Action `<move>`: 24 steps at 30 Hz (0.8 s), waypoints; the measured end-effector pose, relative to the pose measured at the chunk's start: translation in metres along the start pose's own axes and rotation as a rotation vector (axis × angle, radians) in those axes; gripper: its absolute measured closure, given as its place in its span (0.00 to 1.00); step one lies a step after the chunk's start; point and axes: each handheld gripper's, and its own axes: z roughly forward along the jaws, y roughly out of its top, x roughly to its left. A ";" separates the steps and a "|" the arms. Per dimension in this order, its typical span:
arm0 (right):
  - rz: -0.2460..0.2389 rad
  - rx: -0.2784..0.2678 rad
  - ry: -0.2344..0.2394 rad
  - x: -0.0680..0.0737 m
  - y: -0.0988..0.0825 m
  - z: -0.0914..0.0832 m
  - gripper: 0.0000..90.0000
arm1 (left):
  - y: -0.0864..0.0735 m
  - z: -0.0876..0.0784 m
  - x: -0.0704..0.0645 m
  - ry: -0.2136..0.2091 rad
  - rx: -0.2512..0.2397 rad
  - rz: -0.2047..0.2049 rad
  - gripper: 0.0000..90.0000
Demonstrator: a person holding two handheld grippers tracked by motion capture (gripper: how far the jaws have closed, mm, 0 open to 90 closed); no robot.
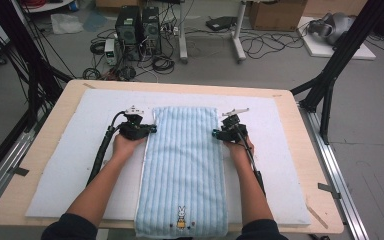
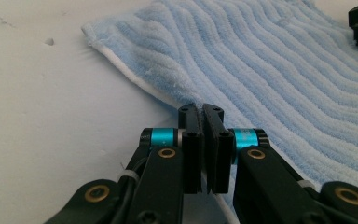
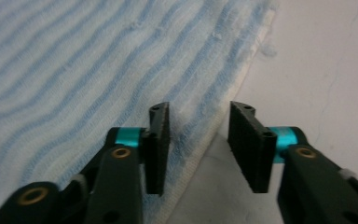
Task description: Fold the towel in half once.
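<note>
Here's a light blue striped towel (image 1: 182, 170) lying flat and lengthwise down the middle of the white mat (image 1: 70, 165), its near end with the little rabbit patch (image 1: 181, 218) hanging just over the mat's front edge. Both grippers are posted at the towel's long sides, toward its far end, one each side.

By the look of it, this is the grasping step before a fold. The left gripper (image 1: 152, 129) sits on the towel's left hem, and in the left gripper view (image 2: 204, 114) its jaws are clenched tight together, pads (image 2: 192, 140) face to face right over the white hem line. A sliver of hem seems pinched between them, though the fabric inside the bite is hard to make out.

Over on the towel's right edge, the right gripper (image 1: 215, 133) is not there yet. In the right gripper view (image 3: 199, 112) the jaws stand partly open, straddling the hem: one pad (image 3: 159, 140) over the striped pile, the other over bare mat beside the towel, with clear daylight between them and nothing gripped.

So the next move, I'd say, calls for that right gripper to settle onto the hem and close until the pads bite the edge. Then both hands can lift evenly, keeping the far end level as it comes over toward the rabbit patch.
</note>
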 end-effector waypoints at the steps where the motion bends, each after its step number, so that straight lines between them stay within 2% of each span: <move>1: -0.030 0.005 0.006 0.003 0.001 0.000 0.83 | 0.000 0.000 0.000 0.000 0.000 -0.005 0.96; 2: -0.053 0.011 -0.002 0.006 0.003 0.001 0.91 | 0.000 0.000 0.001 -0.001 -0.002 -0.009 0.96; 3: -0.060 0.021 0.003 0.009 0.004 0.001 0.95 | 0.000 -0.001 0.002 -0.003 -0.007 -0.013 0.96; 5: -0.065 0.026 -0.009 0.011 0.006 0.002 0.96 | 0.001 -0.002 0.004 0.013 -0.013 0.005 0.96; 6: -0.045 0.024 -0.002 0.009 0.006 0.002 0.96 | 0.002 -0.002 0.005 0.019 -0.023 0.010 0.96; 11: -0.029 -0.014 -0.023 0.008 0.012 0.004 0.96 | 0.007 -0.005 0.014 0.022 -0.084 -0.051 0.96; 15: 0.006 -0.077 -0.020 0.008 0.016 0.003 0.96 | 0.011 -0.008 0.018 0.004 -0.098 -0.067 0.96; 20: 0.046 -0.112 0.047 0.005 0.012 -0.006 0.96 | 0.012 -0.017 0.017 -0.048 -0.085 -0.039 0.96; 21: 0.053 -0.121 0.058 0.005 0.010 -0.008 0.96 | 0.013 -0.020 0.016 -0.047 -0.080 -0.020 0.96; 23: 0.050 -0.123 0.070 0.006 0.008 -0.011 0.96 | 0.015 -0.023 0.012 -0.049 -0.077 0.006 0.96; 24: 0.040 -0.126 0.070 0.006 0.008 -0.012 0.96 | 0.016 -0.025 0.011 -0.054 -0.083 0.007 0.96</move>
